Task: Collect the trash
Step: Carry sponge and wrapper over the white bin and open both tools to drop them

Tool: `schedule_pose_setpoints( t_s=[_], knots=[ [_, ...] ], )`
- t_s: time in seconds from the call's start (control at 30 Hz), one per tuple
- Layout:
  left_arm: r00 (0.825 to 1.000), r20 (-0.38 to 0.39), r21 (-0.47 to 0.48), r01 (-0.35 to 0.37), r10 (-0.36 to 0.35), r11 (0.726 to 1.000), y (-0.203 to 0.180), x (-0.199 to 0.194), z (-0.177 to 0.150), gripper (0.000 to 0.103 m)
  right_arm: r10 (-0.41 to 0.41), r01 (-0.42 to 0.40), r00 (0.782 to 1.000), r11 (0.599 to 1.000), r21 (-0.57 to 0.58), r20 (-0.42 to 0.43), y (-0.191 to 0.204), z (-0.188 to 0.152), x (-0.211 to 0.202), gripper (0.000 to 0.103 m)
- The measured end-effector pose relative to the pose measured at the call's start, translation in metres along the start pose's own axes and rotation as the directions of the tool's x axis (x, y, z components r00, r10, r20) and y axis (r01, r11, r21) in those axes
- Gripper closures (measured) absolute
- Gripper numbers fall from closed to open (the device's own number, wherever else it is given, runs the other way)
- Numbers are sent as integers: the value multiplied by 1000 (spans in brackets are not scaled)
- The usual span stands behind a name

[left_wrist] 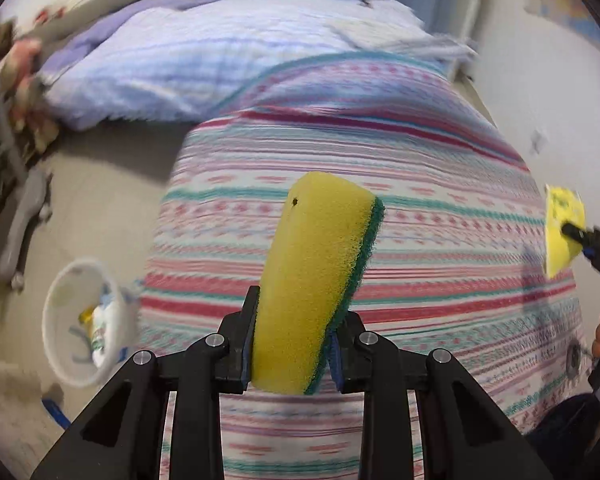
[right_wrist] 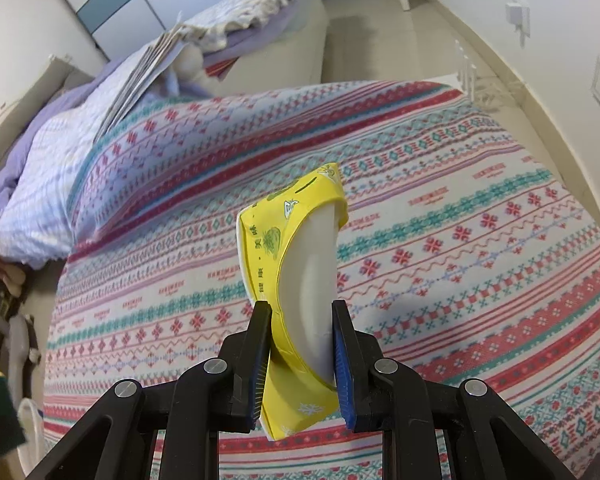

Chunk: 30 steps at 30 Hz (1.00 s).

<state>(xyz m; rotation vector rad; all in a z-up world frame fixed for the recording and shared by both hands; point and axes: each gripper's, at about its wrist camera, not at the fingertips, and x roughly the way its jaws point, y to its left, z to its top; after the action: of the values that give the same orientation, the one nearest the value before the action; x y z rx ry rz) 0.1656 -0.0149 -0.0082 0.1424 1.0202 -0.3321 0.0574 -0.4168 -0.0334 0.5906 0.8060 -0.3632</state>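
Here, above the striped bedspread (right_wrist: 460, 208), the left claw (left_wrist: 294, 340) clamps a sponge (left_wrist: 316, 280), the right claw (right_wrist: 302, 356) a yellow carton (right_wrist: 296, 264).

sponge (left_wrist: 316, 280) showing yellow with green scrub layer, between black left gripper (left_wrist: 294, 344) fingers. yellow printed carton (right_wrist: 296, 280) with white inside sitting in right gripper (right_wrist: 302, 360), blue pads (right_wrist: 342, 376). beneath both, blanket (right_wrist: 460, 240) running red, teal, white stripes.

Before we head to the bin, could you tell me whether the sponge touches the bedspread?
Apart: the left wrist view shows the sponge clamped in the left gripper, raised above the bedspread.
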Motion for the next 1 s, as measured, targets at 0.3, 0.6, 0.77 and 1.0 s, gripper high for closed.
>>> schedule_pose_setpoints(
  t_s=[0.3, 0.6, 0.77, 1.0],
  knots=[
    [999, -34, -385, 6, -20, 923, 160, 21, -33, 72, 34, -36, 999, 995, -97, -28, 40, -18, 12, 77],
    [999, -35, -578, -22, 2, 816, 262, 20, -68, 72, 137, -151, 988, 959, -239, -75, 103, -49, 21, 77],
    [998, -57, -600, -21, -17, 800, 279, 30, -75, 72, 178, -204, 976, 947, -248, -125, 127, -66, 34, 76],
    [994, -100, -614, -24, -48, 789, 289, 48, -77, 71, 278, -320, 940, 920, -227, -197, 175, -94, 50, 75]
  ],
)
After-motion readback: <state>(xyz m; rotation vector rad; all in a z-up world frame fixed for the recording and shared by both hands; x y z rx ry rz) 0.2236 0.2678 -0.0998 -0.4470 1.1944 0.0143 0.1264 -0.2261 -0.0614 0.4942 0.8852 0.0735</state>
